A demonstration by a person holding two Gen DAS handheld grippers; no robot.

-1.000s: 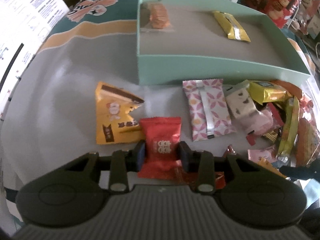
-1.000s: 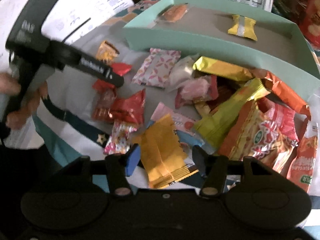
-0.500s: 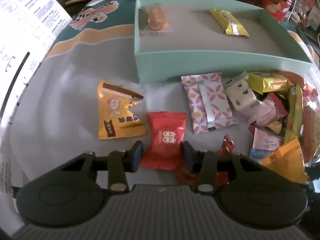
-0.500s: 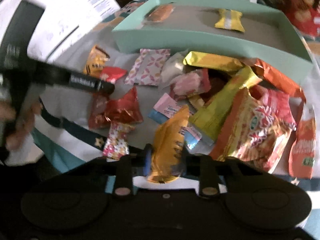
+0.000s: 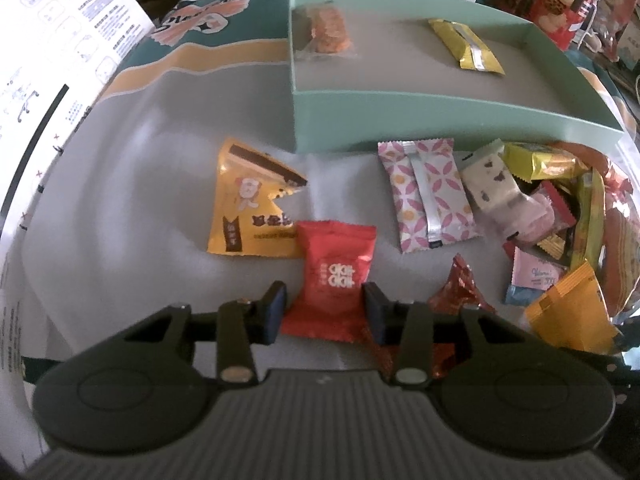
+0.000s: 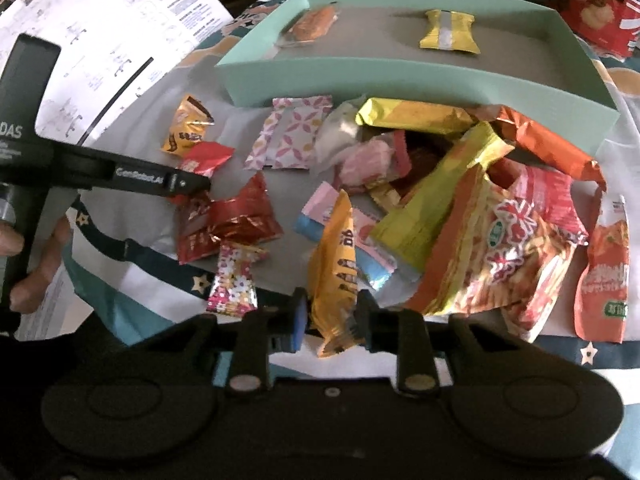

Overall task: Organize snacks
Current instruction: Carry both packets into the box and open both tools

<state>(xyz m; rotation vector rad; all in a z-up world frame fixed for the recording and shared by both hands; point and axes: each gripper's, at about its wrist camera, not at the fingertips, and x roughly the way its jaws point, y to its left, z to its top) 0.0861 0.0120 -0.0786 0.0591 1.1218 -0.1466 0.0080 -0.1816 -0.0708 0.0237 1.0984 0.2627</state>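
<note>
- Left gripper (image 5: 324, 312): pinching red packet (image 5: 334, 276) near desk's front edge, touching yellow cartoon packet (image 5: 250, 208).
- Right gripper (image 6: 330, 316): jaws opening, pads pressed on upright orange packet (image 6: 334, 264) at near side of snack heap (image 6: 460, 200).
- Mint tray (image 5: 400, 120): toward desk's far edge, holding gold packet (image 5: 466, 46) and clear-wrapped orange snack (image 5: 326, 34), well apart.

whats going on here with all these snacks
A person is sorting snack packets into a green box, a handheld gripper in each hand. The left gripper holds a red packet; the right gripper, jaws easing open slightly, has an orange packet between them. Two snacks already lie in the box.
</note>
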